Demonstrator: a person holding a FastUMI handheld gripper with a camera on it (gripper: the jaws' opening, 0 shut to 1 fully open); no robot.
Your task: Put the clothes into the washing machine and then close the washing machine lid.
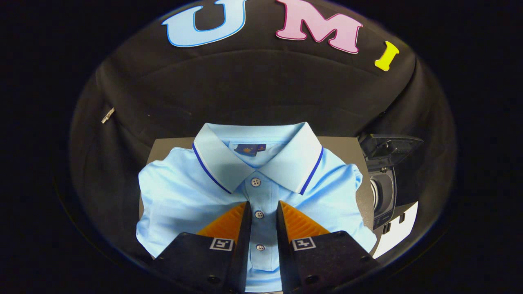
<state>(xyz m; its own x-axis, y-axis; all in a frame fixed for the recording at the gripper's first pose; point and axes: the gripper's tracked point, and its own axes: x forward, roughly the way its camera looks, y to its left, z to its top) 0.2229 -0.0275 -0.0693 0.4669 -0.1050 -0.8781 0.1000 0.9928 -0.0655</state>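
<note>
On the table (347, 145) lies a folded polo shirt (184, 196), gripper (261, 206) jaws slightly spread over its placket.

gripper (261, 206): parted over shirt (184, 196) placket | washing machine (384, 192): right of shirt, lid up, opening unblocked

Bright overhead light, sharp centre, fisheye bending and dimming toward the rim

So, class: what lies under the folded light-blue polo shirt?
The polo shirt lies on a grey table, bare past the collar. The rest of the top is covered by the cloth. The gripper has its fingers open, one each side of the button placket.
</note>
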